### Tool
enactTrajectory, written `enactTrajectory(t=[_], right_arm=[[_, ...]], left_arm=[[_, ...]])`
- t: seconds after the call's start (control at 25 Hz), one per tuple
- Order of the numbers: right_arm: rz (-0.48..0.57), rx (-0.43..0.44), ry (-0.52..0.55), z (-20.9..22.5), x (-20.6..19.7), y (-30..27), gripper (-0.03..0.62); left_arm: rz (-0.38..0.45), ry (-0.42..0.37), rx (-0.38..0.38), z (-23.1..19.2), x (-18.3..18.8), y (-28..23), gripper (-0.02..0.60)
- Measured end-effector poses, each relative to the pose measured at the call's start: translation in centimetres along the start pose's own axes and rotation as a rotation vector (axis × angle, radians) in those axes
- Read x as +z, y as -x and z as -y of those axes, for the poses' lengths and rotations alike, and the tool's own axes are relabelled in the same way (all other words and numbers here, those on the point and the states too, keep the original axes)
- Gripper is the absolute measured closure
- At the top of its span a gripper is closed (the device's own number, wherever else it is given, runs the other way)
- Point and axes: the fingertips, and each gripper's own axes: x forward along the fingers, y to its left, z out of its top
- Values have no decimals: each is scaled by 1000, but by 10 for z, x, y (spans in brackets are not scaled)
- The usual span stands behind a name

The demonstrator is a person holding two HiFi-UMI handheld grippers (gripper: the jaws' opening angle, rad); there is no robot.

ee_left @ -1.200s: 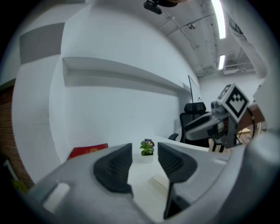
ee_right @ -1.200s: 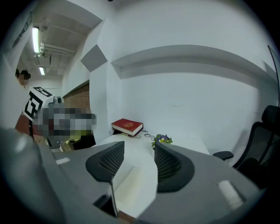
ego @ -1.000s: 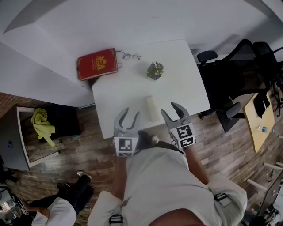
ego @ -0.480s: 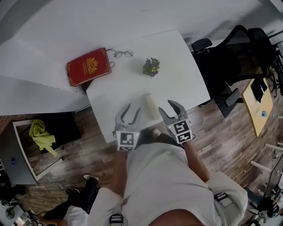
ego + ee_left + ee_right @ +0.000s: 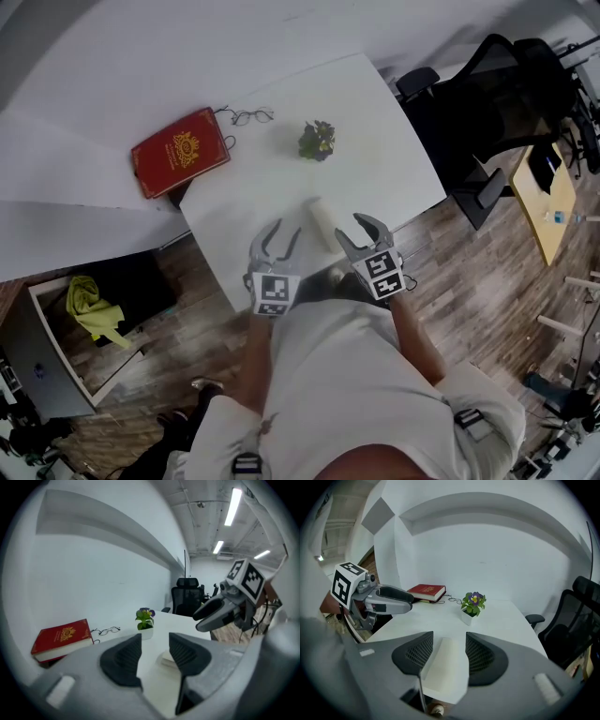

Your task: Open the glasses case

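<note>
White table (image 5: 375,141) — glasses case (image 5: 322,225), potted plant (image 5: 316,141), spectacles (image 5: 246,116)

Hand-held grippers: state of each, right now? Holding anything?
Left hand-held gripper: open, nothing between its jaws.
Right hand-held gripper: open, holding nothing; the glasses case lies ahead of its jaws, not gripped.

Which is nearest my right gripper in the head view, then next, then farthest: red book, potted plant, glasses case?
1. glasses case, just left of the right gripper, near table edge.
2. potted plant, mid-table, farther back.
3. red book, far left corner.
</note>
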Motion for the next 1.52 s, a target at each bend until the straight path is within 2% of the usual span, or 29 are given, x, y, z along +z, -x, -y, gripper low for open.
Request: enactTrajectory(t=[0.2, 0.56, 0.84, 1.52], right_arm=[[9, -30, -11, -3, -1, -10, 390], [-60, -45, -28, -7, -23, -24, 390], [-132, -16, -29, -10, -41, -39, 390], [-220, 27, -13, -8, -73, -65, 388]], left_arm=[[-19, -5, -50, 0, -12, -8, 399], [-50, -3, -103, 0, -34, -21, 399], [-89, -12, -122, 0, -43, -32, 399], [-164, 5, -146, 11, -69, -58, 399]])
